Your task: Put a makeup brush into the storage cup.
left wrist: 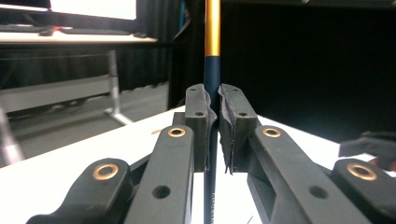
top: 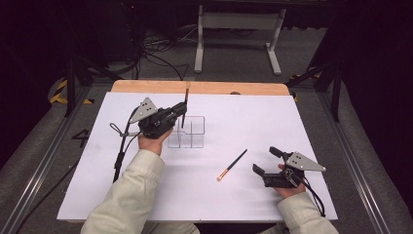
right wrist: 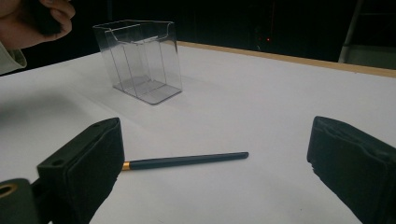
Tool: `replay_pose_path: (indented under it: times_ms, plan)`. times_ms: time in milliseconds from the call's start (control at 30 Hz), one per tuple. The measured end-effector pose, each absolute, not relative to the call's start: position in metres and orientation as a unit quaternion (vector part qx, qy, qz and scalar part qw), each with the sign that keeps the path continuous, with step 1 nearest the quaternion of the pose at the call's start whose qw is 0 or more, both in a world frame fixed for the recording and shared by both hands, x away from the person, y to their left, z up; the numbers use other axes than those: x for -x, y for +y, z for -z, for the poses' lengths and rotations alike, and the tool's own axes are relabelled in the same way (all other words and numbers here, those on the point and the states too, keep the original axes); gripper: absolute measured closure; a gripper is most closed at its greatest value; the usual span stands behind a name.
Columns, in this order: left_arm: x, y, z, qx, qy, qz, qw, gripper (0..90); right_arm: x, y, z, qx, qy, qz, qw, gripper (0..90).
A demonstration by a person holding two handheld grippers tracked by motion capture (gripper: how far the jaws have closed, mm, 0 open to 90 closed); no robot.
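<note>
- A dark brush (left wrist: 212,74) with a gold band is clamped upright between the pads of the left tool (left wrist: 213,109) (jaws closed tight on its handle).
- In the high view this brush (top: 185,105) is seen standing above the clear divided organizer (top: 191,132), which sits on the white worktop (top: 243,117) just beside the left tool (top: 178,113).
- The left tool is gripped by the person's left hand (top: 152,142), pale sleeve below.
- A second brush (top: 232,165) is seen lying flat on the worktop, between the organizer and the right tool (top: 265,161), apart from both.
- The right tool (right wrist: 215,163) is seen with jaws spread wide, nothing gripped (second brush (right wrist: 187,160) lies ahead of its pads, untouched).
- The organizer (right wrist: 140,60) is seen upright, compartments empty from the right gripper view.
</note>
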State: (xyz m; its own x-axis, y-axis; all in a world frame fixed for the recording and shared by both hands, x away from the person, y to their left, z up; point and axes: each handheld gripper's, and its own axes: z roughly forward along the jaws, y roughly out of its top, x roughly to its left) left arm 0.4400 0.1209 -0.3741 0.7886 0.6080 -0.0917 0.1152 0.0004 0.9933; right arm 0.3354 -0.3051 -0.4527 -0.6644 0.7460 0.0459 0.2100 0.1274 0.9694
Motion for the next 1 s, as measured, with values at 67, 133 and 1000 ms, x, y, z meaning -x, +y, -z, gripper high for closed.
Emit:
replay_pose_path:
  times_ms: [67,133,1000]
  plan:
    - [-0.441,0.12,0.377,-0.684,0.27,-0.191,0.65,82.4,-0.335,-0.305,0.453,-0.335,0.713,-0.569,0.235,4.4]
    - [-0.443,0.121,0.38,-0.681,0.273,-0.193,0.651,82.4,-0.335,-0.305,0.453,-0.335,0.713,-0.57,0.235,4.4]
    - [-0.445,0.125,0.406,-0.686,0.307,-0.171,0.637,82.2,-0.335,-0.305,0.453,-0.335,0.713,-0.57,0.233,4.4]
